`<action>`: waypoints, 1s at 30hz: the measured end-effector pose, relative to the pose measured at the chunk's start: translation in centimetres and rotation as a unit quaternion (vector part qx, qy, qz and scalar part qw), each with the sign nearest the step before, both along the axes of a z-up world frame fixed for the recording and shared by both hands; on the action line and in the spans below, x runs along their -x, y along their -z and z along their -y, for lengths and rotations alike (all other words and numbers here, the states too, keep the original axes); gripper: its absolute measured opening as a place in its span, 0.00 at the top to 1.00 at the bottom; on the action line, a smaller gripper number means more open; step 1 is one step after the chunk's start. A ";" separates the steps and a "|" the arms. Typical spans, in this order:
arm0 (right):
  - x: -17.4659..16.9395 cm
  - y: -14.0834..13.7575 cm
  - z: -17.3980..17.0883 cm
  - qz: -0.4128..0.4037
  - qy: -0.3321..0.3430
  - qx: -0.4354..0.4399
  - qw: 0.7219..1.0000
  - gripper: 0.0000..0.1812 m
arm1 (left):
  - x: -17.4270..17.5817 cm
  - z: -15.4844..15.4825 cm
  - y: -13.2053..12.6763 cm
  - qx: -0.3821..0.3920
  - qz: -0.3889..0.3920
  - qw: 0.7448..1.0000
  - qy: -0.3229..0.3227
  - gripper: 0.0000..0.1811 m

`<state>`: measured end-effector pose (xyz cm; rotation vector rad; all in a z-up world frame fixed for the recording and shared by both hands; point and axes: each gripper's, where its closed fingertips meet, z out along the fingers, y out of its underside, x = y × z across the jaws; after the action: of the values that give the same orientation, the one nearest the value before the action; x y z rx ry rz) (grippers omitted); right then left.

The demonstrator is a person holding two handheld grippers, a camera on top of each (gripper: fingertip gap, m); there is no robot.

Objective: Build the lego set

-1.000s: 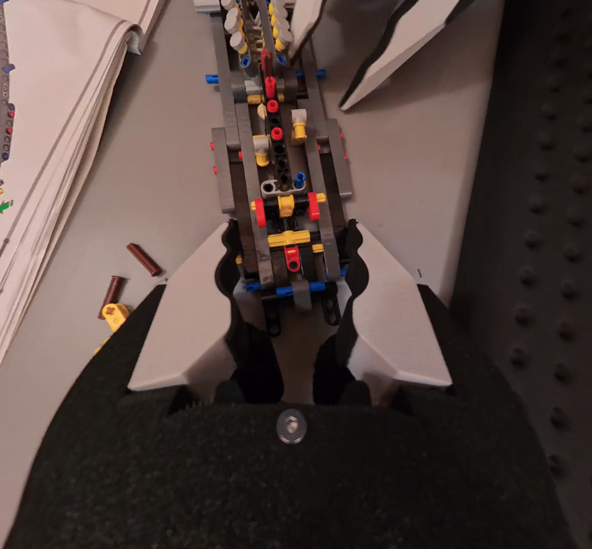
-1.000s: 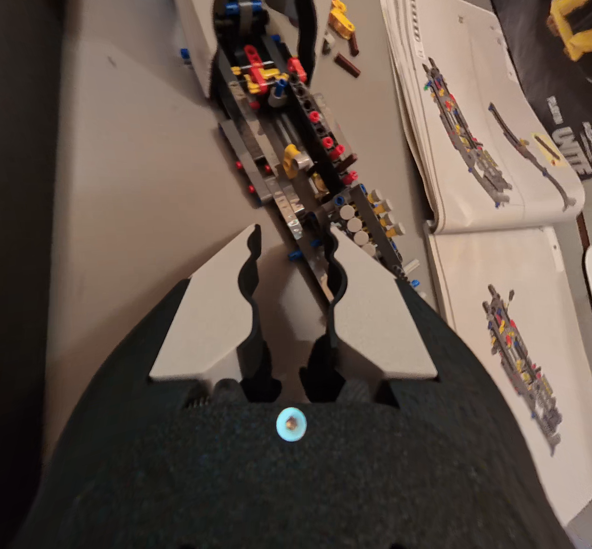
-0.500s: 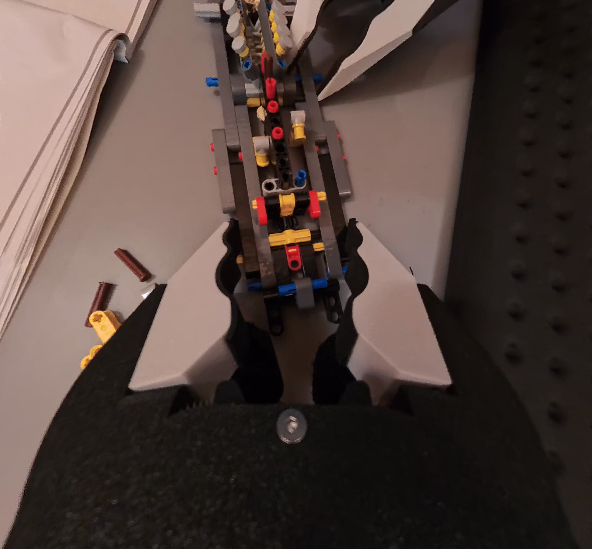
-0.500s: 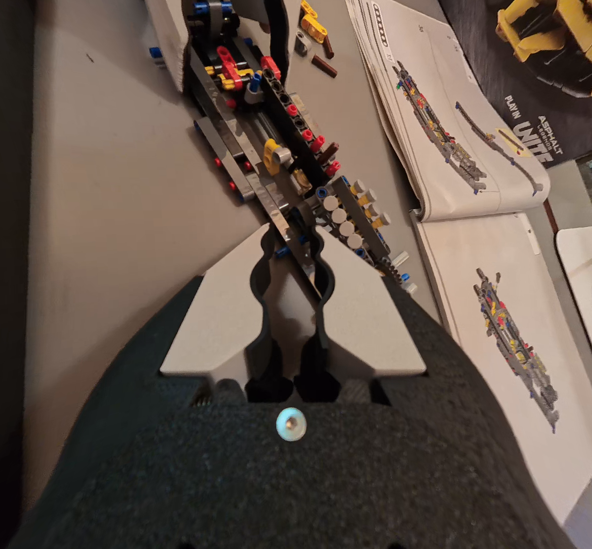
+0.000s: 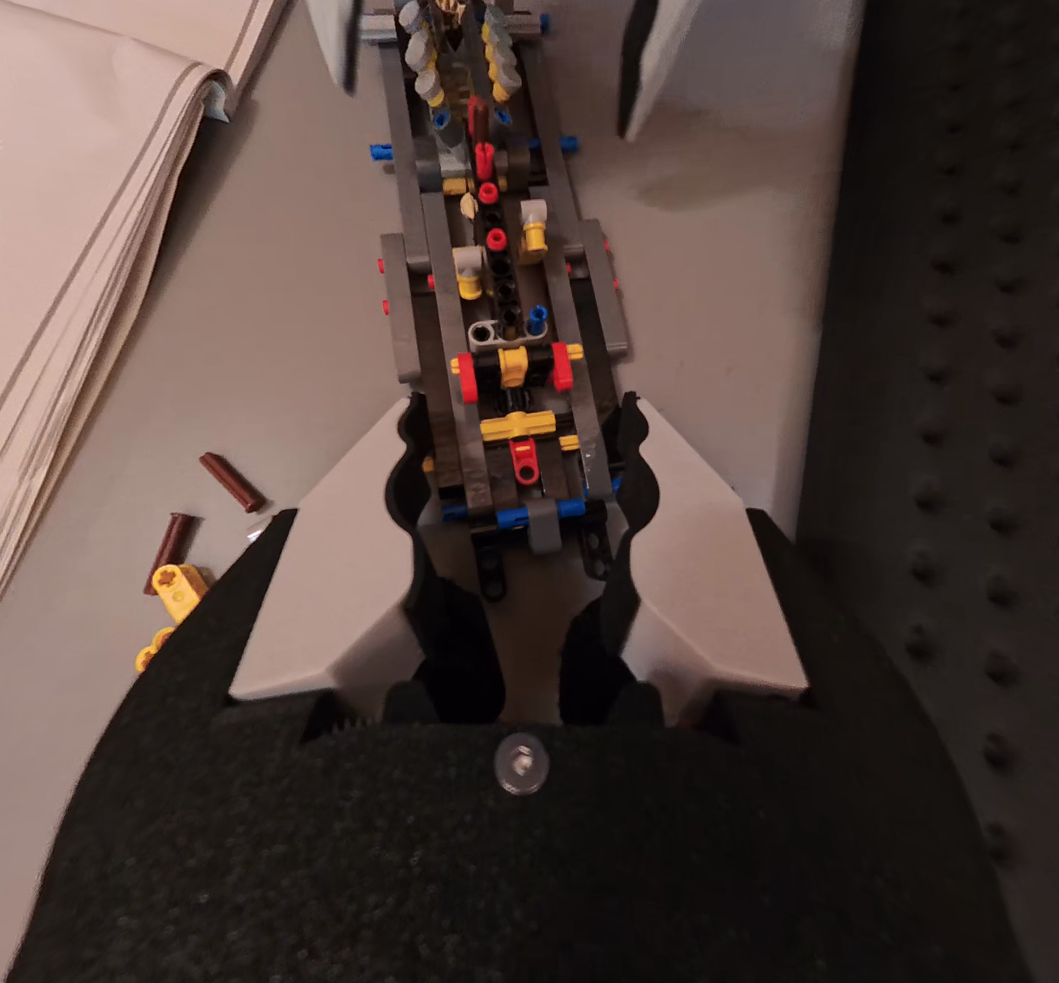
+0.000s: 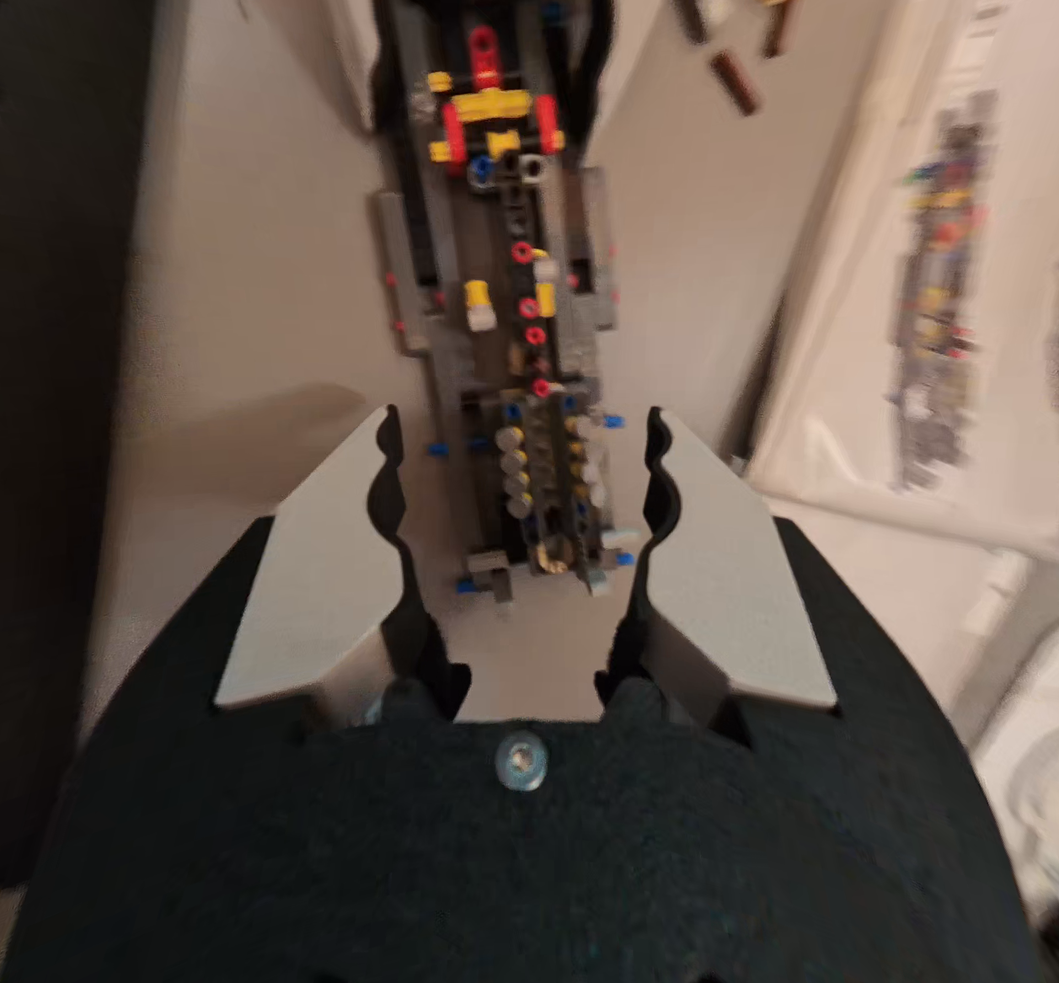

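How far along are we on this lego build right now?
Done: a long chassis with beams, pins and a cylinder row is assembled on the table. In hand: the left gripper clamps its near end; the right gripper is open around the far end. Left: brown axles and a yellow connector lie loose.

The lego chassis (image 5: 504, 290) is dark grey and black, dotted with red, yellow and blue pins and pale grey cylinders at its far end. Both the left gripper (image 5: 518, 411) and right gripper (image 6: 521, 422) have light grey fingers with black wavy pads. Brown pins (image 5: 232, 482) and a yellow connector (image 5: 177, 583) lie on the light grey table (image 5: 286, 296). The booklet (image 5: 86, 153) is off-white.
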<state>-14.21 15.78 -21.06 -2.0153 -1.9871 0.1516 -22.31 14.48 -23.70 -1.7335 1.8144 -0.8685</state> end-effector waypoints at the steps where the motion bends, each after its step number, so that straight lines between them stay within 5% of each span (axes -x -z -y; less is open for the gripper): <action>1: 0.3 0.6 0.5 0.014 -0.009 0.039 0.999 0.53 | 0.0 0.0 0.0 0.001 0.000 1.000 0.000 0.64; 8: 0.0 2.8 -0.1 0.085 -0.055 0.048 0.994 0.64 | 0.0 0.0 0.0 0.001 -0.001 1.000 0.000 0.64; 30: 0.0 3.0 -0.1 0.060 -0.071 0.066 0.994 0.65 | -0.1 -0.3 -0.1 0.014 0.002 1.000 -0.011 0.66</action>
<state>-14.18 15.87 -24.04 -2.0049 -2.2508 0.2013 -22.18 14.74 -23.60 -1.7639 1.7850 -0.8919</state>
